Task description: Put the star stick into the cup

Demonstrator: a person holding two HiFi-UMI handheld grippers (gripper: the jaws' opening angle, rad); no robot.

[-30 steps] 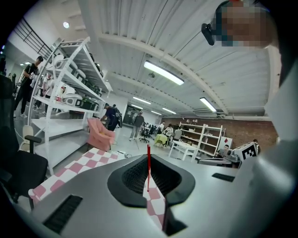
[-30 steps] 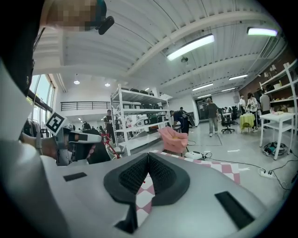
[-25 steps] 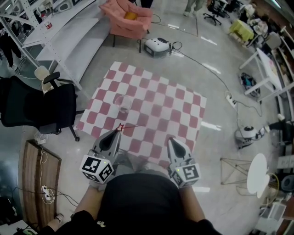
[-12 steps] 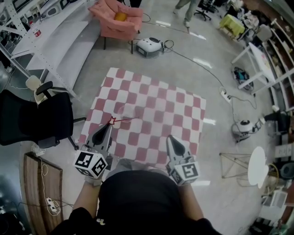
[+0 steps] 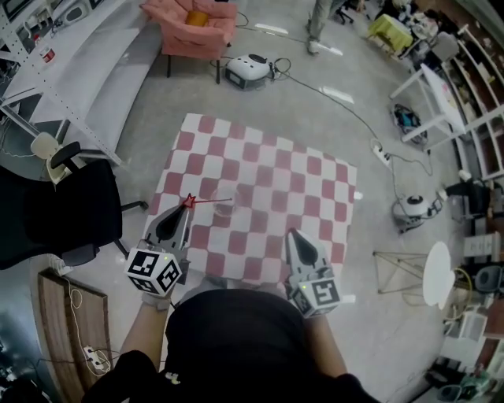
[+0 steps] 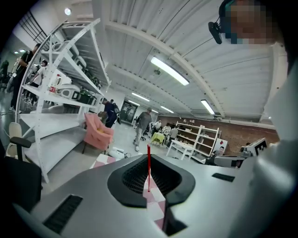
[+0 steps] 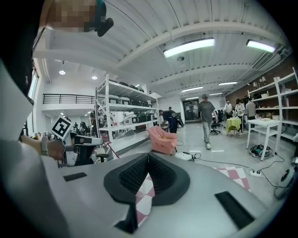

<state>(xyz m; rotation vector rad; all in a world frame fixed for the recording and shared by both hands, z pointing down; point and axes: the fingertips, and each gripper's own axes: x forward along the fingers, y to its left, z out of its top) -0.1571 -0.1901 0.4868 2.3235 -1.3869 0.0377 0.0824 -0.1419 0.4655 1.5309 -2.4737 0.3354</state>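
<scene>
My left gripper (image 5: 183,211) is shut on the star stick (image 5: 209,201), a thin red rod with a red star at the gripped end. The rod points right, and its free end reaches over the clear cup (image 5: 224,208), which stands faintly visible on the red-and-white checkered mat (image 5: 299,177). In the left gripper view the stick (image 6: 149,166) stands upright between the closed jaws. My right gripper (image 5: 299,238) hovers over the mat's near edge, shut with nothing in it. The right gripper view shows its jaws (image 7: 148,157) meeting at the tip.
A black office chair (image 5: 55,208) stands left of the mat and a wooden bench (image 5: 59,315) is at the lower left. A pink armchair (image 5: 189,20) and a white floor machine (image 5: 246,71) lie beyond the mat. Cables, a round white table (image 5: 439,275) and shelving are on the right.
The left gripper has carried the star stick up the mat towards the cup. The stick's free end now overlaps the cup. The right gripper has hardly moved.
</scene>
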